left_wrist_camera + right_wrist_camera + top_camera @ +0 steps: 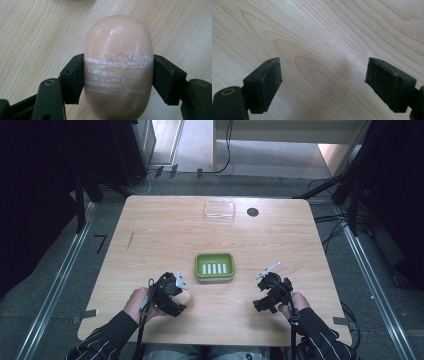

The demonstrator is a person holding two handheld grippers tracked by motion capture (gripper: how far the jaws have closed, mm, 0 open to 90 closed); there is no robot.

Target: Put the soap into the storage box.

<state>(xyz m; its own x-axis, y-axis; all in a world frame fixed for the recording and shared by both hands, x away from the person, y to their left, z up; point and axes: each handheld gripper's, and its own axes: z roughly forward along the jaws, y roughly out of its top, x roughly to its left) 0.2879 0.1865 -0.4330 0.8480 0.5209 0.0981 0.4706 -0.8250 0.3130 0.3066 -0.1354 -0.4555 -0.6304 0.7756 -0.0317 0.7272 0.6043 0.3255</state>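
A peach-coloured oval soap bar (pixel 118 67), scratched with white streaks across its middle, sits between the two black pads (pixel 75 77) of my left gripper (pixel 117 80), which is shut on it. In the high view the left gripper (pixel 181 296) is at the table's front left with the soap bar (pixel 186 296) at its tip. A green soap dish (pixel 214 266) with a slotted white insert lies at the table's centre. My right gripper (pixel 323 80) stands open over bare wood, and it is at the front right in the high view (pixel 264 296).
A clear plastic lid or box (pixel 219 211) rests near the far edge, beside a dark round hole (pixel 252 212). The wooden table (pixel 150 235) has free room on its left and right. Cables and black stands lie on the floor around it.
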